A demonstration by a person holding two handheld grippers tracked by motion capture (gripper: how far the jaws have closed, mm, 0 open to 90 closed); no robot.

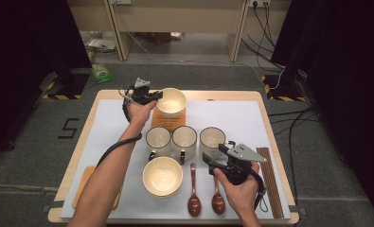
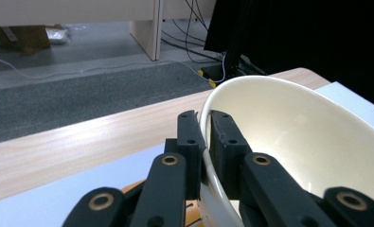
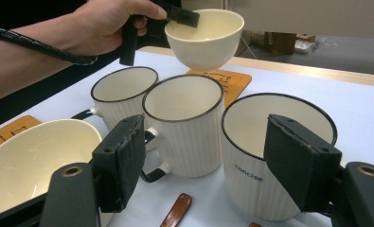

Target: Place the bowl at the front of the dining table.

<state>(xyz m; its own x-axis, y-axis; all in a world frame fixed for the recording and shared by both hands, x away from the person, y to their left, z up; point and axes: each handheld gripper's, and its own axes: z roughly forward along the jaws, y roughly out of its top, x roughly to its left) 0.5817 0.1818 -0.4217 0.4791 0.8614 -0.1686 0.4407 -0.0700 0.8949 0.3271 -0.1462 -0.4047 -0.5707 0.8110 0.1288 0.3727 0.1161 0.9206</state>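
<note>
Left gripper (image 1: pixel 152 96): fingers clamped on far bowl (image 1: pixel 171 100) rim, lifted above orange mat (image 1: pixel 168 120).
Right gripper (image 1: pixel 212 162): fingers apart, near right mug (image 1: pixel 212 140).

Left forearm stretches way out across the table, hand wrapped around the black two-jaw left gripper (image 1: pixel 152 96), whose jaws are pinched tight on a thin rim. The right hand (image 1: pixel 237 185) sits close to the body, holding the black right gripper with its grey three-cornered plate (image 1: pixel 215 160), jaws spread wide apart and clamping nothing.
</note>
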